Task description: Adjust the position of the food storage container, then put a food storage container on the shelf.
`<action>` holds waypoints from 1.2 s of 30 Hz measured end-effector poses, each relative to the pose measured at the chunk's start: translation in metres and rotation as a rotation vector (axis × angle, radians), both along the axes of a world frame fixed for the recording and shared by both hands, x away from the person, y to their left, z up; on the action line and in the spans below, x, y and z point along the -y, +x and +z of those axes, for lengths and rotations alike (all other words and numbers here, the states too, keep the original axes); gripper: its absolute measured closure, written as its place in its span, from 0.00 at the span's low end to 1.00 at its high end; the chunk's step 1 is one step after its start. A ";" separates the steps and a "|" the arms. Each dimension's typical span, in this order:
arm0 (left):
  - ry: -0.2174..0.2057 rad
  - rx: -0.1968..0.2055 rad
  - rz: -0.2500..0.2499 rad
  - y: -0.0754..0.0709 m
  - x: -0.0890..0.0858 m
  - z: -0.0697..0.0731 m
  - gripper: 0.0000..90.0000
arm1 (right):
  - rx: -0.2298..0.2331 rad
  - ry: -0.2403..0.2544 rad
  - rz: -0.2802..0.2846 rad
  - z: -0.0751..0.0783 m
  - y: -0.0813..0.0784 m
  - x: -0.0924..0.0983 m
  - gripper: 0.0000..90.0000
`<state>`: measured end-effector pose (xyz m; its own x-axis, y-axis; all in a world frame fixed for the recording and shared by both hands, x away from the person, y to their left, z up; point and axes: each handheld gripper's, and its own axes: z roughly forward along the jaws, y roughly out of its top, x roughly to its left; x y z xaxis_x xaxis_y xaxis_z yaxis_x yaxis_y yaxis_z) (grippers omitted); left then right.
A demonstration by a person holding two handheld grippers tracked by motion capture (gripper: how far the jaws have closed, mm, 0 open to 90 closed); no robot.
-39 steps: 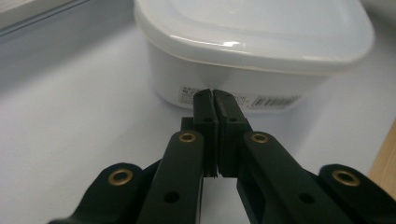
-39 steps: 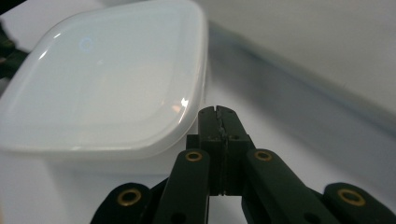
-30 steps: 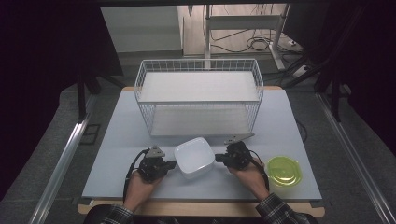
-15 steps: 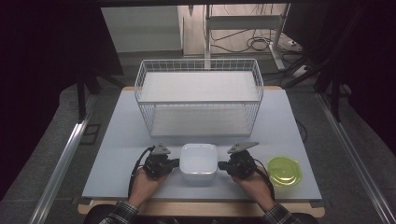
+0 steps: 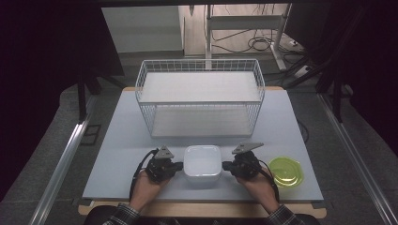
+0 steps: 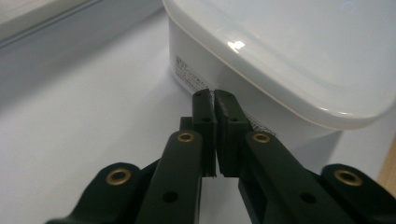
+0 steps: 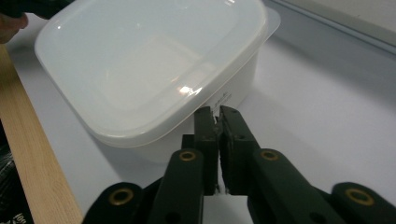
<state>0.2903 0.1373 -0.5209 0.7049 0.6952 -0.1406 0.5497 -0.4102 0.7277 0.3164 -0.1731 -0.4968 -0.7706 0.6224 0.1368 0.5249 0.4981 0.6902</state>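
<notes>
High view: a white lidded container (image 5: 202,161) sits flat and square-on at the table's (image 5: 117,140) near edge, between the left gripper (image 5: 177,166) and right gripper (image 5: 227,165). A second ago it was tilted and turned askew. A wire basket (image 5: 200,96) stands behind; a green lid (image 5: 287,171) lies to the right.

Left gripper view: jaws nearly closed, empty, tips at the container's (image 6: 289,60) side wall.

Right gripper view: jaws have just been parting slightly, with nothing between them, just beside the container (image 7: 149,70).
</notes>
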 end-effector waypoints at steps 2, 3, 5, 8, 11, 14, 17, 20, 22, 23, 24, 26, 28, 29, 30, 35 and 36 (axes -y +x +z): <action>0.004 0.012 0.003 -0.002 -0.002 0.002 0.97 | 0.012 -0.003 -0.008 0.002 0.000 0.001 0.93; 0.003 0.022 0.005 -0.004 -0.004 0.004 0.93 | 0.034 -0.009 -0.028 0.007 0.000 0.005 0.91; 0.005 0.041 0.008 -0.009 -0.010 0.008 0.85 | 0.041 0.007 -0.041 0.012 -0.001 0.010 0.89; 0.000 0.055 0.013 -0.018 -0.019 0.012 0.72 | 0.056 0.013 -0.052 0.017 -0.002 0.013 0.84; -0.007 0.067 0.018 -0.025 -0.025 0.015 0.56 | 0.083 0.019 -0.057 0.022 -0.009 0.017 0.72; -0.045 0.055 0.026 -0.024 -0.030 0.017 0.41 | 0.108 0.013 -0.049 0.024 -0.015 0.017 0.59; -0.068 0.029 0.031 -0.022 -0.031 0.014 0.28 | 0.113 0.015 -0.033 0.024 -0.021 0.018 0.46; -0.083 0.017 0.032 -0.022 -0.032 0.012 0.23 | 0.120 0.019 -0.025 0.024 -0.024 0.018 0.39; -0.090 0.020 0.032 -0.022 -0.032 0.013 0.20 | 0.125 0.020 -0.016 0.023 -0.026 0.018 0.34; -0.094 0.025 0.030 -0.022 -0.031 0.013 0.20 | 0.130 0.023 -0.016 0.023 -0.026 0.018 0.31; -0.100 0.031 0.028 -0.022 -0.031 0.014 0.17 | 0.133 0.034 -0.011 0.023 -0.026 0.018 0.28; -0.111 0.043 0.023 -0.022 -0.030 0.014 0.14 | 0.136 0.041 -0.011 0.023 -0.025 0.019 0.25; -0.110 0.059 0.016 -0.022 -0.027 0.012 0.12 | 0.128 0.055 -0.012 0.021 -0.023 0.018 0.21; -0.110 0.059 0.016 -0.022 -0.027 0.012 0.11 | 0.123 0.062 -0.010 0.021 -0.023 0.018 0.20; -0.112 0.059 0.013 -0.022 -0.027 0.011 0.11 | 0.123 0.062 -0.010 0.021 -0.023 0.018 0.20; -0.118 0.088 -0.009 -0.020 -0.026 0.009 0.06 | 0.111 0.080 0.005 0.018 -0.021 0.015 0.16; -0.111 0.103 -0.015 -0.020 -0.025 0.008 0.06 | 0.107 0.087 0.016 0.016 -0.021 0.013 0.14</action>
